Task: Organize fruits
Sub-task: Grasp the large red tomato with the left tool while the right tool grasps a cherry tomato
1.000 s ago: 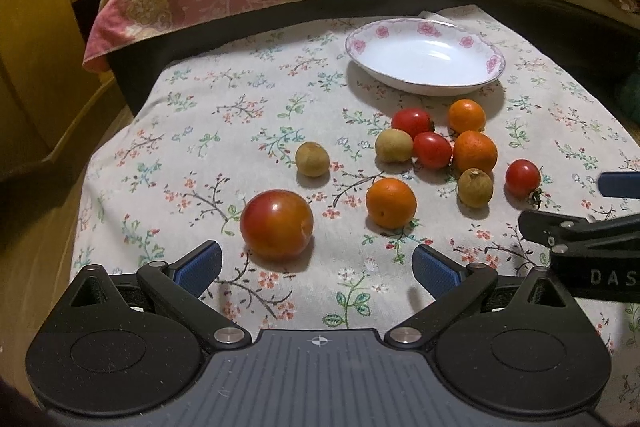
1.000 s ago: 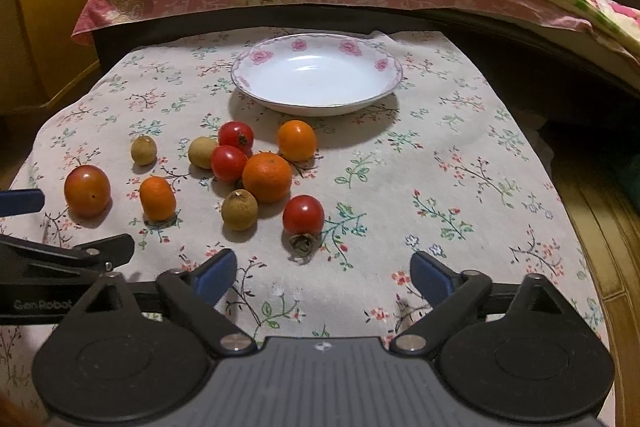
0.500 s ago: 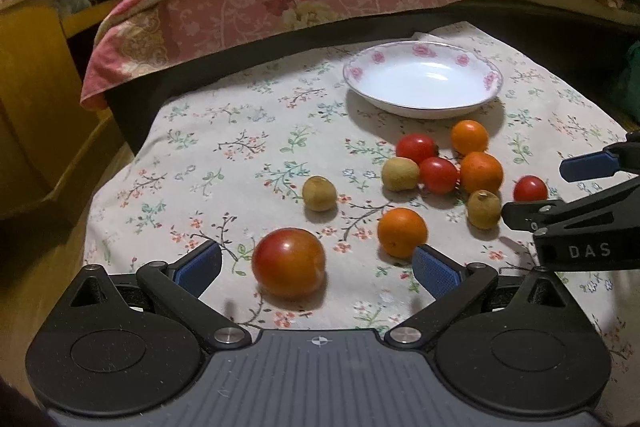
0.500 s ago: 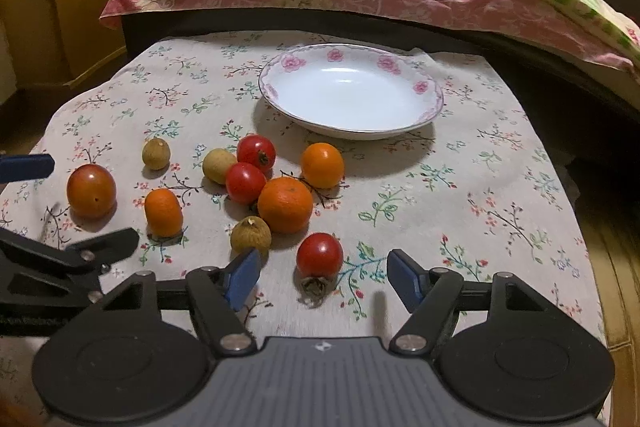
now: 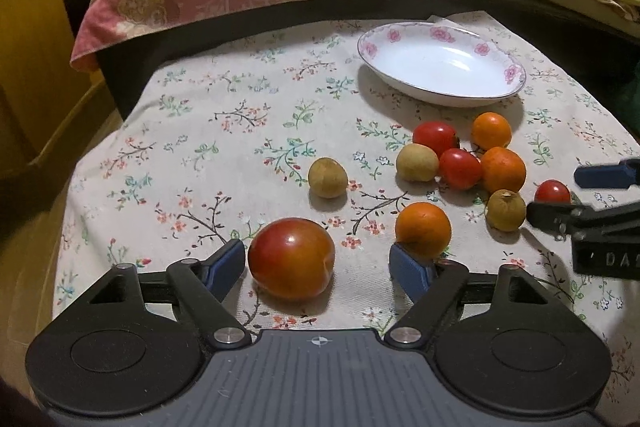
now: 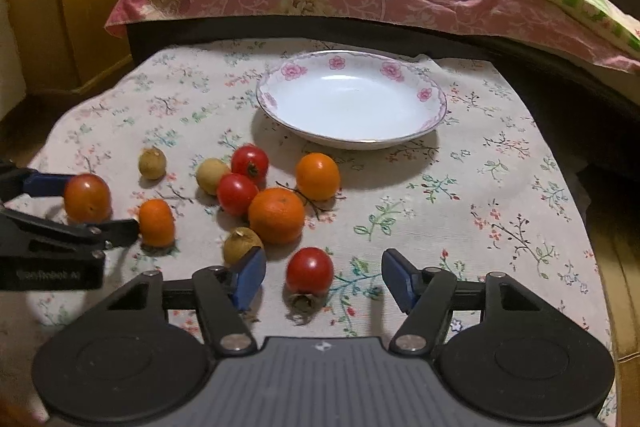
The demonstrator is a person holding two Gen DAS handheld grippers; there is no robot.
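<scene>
Both tongs are closing at once; the left gripper (image 5: 318, 265) has the big tomato (image 5: 291, 258) between its pads, nearest the left-hand pad, not yet pressed, while the right gripper (image 6: 323, 277) straddles a small red tomato (image 6: 309, 270) with gaps either side. This looks like the pickup step — nothing sits in the dish (image 6: 434, 95) beyond the tongs. An orange (image 5: 423, 229) seems to brush the left gripper's right-hand pad, though I can't be sure; next, each must pinch gently, then lift towards the dish.
</scene>
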